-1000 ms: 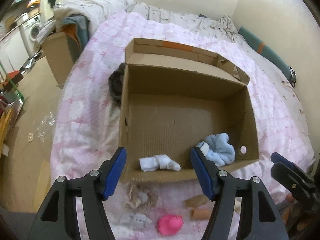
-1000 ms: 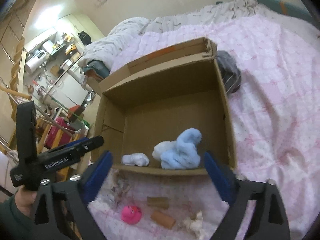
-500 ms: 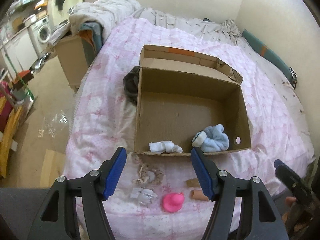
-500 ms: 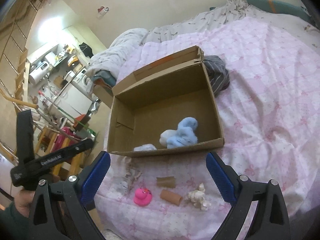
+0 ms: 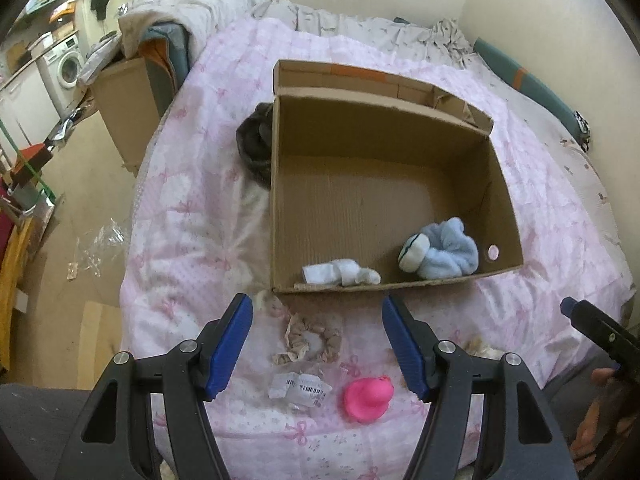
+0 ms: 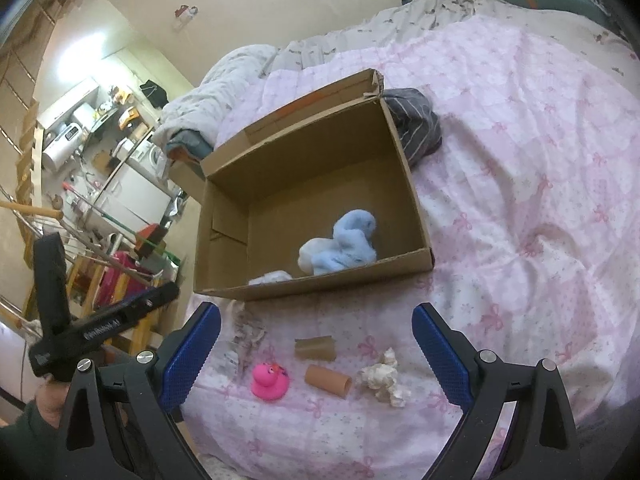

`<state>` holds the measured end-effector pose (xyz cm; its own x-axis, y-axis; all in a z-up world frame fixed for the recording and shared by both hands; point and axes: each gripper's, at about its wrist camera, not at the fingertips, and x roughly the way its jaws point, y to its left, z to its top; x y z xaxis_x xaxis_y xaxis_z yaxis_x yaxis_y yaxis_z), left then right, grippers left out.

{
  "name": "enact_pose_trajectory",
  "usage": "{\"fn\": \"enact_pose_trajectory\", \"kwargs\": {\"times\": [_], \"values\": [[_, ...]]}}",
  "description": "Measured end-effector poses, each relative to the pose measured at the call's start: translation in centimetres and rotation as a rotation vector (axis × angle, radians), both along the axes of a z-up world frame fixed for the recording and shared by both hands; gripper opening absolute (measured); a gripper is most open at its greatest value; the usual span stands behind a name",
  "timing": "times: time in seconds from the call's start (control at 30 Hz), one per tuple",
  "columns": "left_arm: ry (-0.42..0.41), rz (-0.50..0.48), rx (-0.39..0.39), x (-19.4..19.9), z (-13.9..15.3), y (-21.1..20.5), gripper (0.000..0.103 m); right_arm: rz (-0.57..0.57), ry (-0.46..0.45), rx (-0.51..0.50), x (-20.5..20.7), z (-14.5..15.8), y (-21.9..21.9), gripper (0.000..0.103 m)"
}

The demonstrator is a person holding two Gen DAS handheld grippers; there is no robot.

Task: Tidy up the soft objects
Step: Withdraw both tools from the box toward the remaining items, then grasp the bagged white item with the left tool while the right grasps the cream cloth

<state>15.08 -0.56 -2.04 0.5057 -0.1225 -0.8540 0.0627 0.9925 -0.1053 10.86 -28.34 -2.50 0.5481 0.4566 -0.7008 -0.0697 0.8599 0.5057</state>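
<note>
Scrunchie point(image 5: 308, 338) lies on the bed cover point(image 5: 180, 216), just at 12 o'clock of the left gripper point(image 5: 316, 346), nearer than the right gripper point(image 6: 316, 354); both are released, empty. Box point(image 5: 280, 208) is beyond.

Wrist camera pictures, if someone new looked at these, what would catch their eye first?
Probably the open cardboard box in the middle of the pink bedspread, with a fluffy light-blue cloth and a white sock at its near wall. Next, the bright pink rubber duck on the bedspread in front of the box, lying near a scrunchie, two cardboard tubes and a crumpled white wad.
</note>
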Motion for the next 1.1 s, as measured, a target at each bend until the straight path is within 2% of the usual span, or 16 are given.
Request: {"fn": "enact_pose_trajectory", "kwargs": {"times": [0.17, 0.43, 0.53, 0.63, 0.73, 0.93, 1.03, 1.1], "values": [[0.005, 0.01, -0.004, -0.2, -0.4, 0.1, 0.064, 0.014, 0.009, -0.04, -0.1, -0.3, 0.5, 0.103], [0.018, 0.057, -0.006, -0.5, 0.7, 0.3, 0.064, 0.011, 0.002, -0.011, 0.2, 0.0, 0.4, 0.103], [0.01, 0.02, -0.017, -0.4, 1.2, 0.0, 0.065, 0.002, 0.004, 0.029, 0.5, 0.1, 0.3, 0.103], [-0.018, -0.038, 0.006, -0.2, 0.8, -0.7, 0.065, 0.0, 0.022, -0.018, 0.5, -0.5, 0.6, 0.103], [0.024, -0.074, -0.024, -0.3, -1.0, -0.8, 0.065, 0.012, 0.043, -0.053, 0.1, -1.0, 0.7, 0.103], [0.133, 0.041, -0.043, -0.5, -5.2, 1.9, 0.065, 0.018, 0.125, -0.165, 0.2, -2.8, 1.5, 0.103], [0.187, 0.127, -0.079, -0.2, -6.4, 4.5, 0.065, 0.013, 0.179, -0.154, 0.9, -3.9, 1.6, 0.103], [0.246, 0.163, -0.132, 0.0, -7.2, 5.6, 0.065, 0.01, 0.192, -0.148, 1.3, -4.3, 1.7, 0.103]]}}
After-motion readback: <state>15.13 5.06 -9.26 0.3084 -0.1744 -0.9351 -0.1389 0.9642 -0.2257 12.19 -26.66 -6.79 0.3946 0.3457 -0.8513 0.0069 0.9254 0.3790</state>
